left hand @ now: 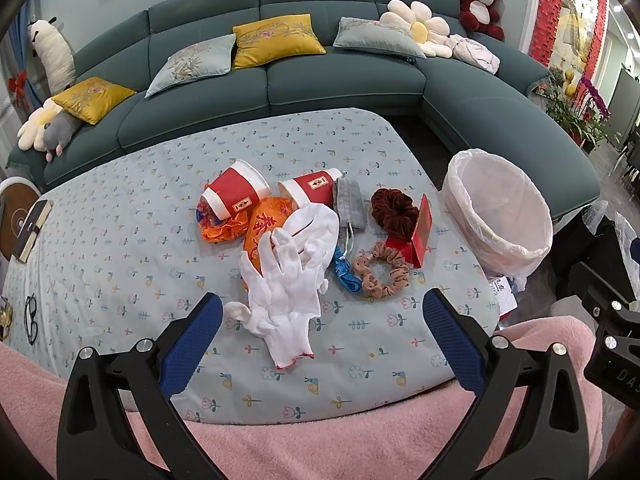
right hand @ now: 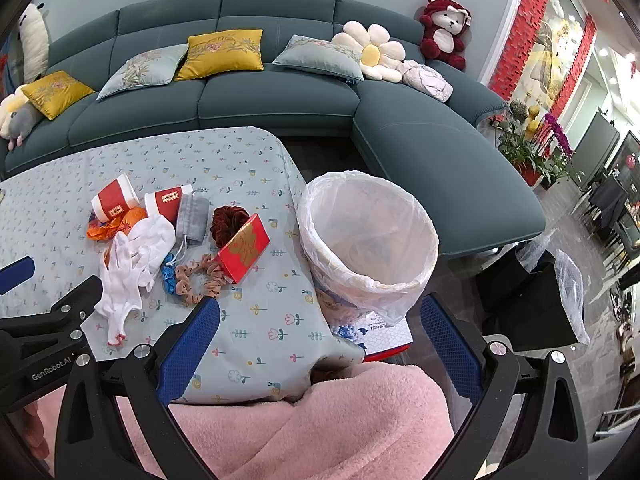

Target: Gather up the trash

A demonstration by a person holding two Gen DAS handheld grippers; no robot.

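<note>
A pile of things lies on the flowered tablecloth [left hand: 132, 216]: two red-and-white paper cups [left hand: 236, 194] [left hand: 312, 190] on their sides, orange wrappers [left hand: 260, 228], white gloves [left hand: 288, 272], a grey pouch [left hand: 350, 204], a dark red scrunchie [left hand: 392, 210], a tan scrunchie [left hand: 384, 272], a blue scrap [left hand: 346, 274] and a red box [left hand: 418, 232]. A bin lined with a white bag [left hand: 496, 216] stands at the table's right edge; it also shows in the right wrist view [right hand: 368, 240]. My left gripper [left hand: 322, 320] is open and empty, just short of the gloves. My right gripper [right hand: 320, 320] is open and empty, near the bin.
A teal sofa [left hand: 320, 80] with cushions and plush toys runs behind the table. A pink blanket [left hand: 320, 452] lies below both grippers. A notebook [left hand: 32, 228] and glasses [left hand: 30, 316] sit at the table's left edge. Black boxes [right hand: 532, 300] stand on the floor at the right.
</note>
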